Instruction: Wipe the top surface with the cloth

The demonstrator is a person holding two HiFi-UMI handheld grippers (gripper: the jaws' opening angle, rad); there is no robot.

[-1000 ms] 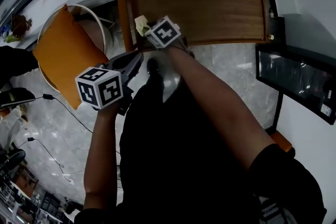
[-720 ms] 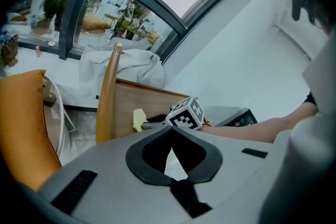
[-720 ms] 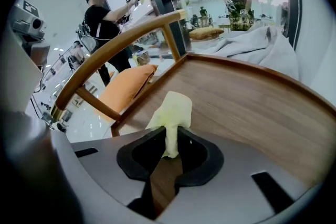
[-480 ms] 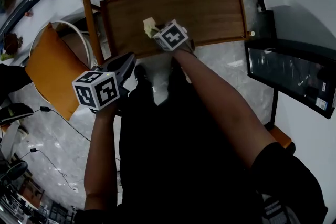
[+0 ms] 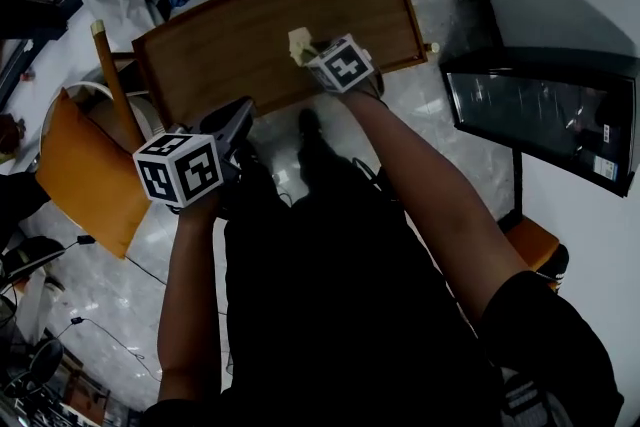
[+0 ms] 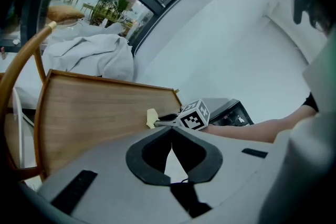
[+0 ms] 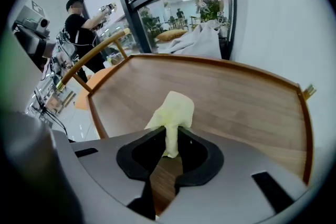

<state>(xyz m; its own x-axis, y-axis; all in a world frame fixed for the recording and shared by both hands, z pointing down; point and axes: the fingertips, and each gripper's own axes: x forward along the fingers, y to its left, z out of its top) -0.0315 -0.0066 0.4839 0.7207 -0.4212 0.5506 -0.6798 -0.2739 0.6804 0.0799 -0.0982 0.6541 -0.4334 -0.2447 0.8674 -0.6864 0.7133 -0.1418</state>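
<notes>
1. The right gripper (image 5: 308, 53) has its jaws clenched on a pale yellow cloth (image 7: 173, 109), which bunches out in front of them.
2. The cloth rests on the wooden table (image 5: 220, 40), near the middle of its near edge.
3. The left gripper (image 6: 170, 144) hangs off the table's near edge, jaws closed together on nothing.
4. An orange chair (image 5: 85, 170) stands to the table's left.

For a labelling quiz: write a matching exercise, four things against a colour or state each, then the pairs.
Things:
1 cloth
2 left gripper
3 wooden table top
4 chair seat

Colour or state:
A orange
B brown
C pinched by the right gripper
D shut on nothing

Pairs: 1-C, 2-D, 3-B, 4-A
</notes>
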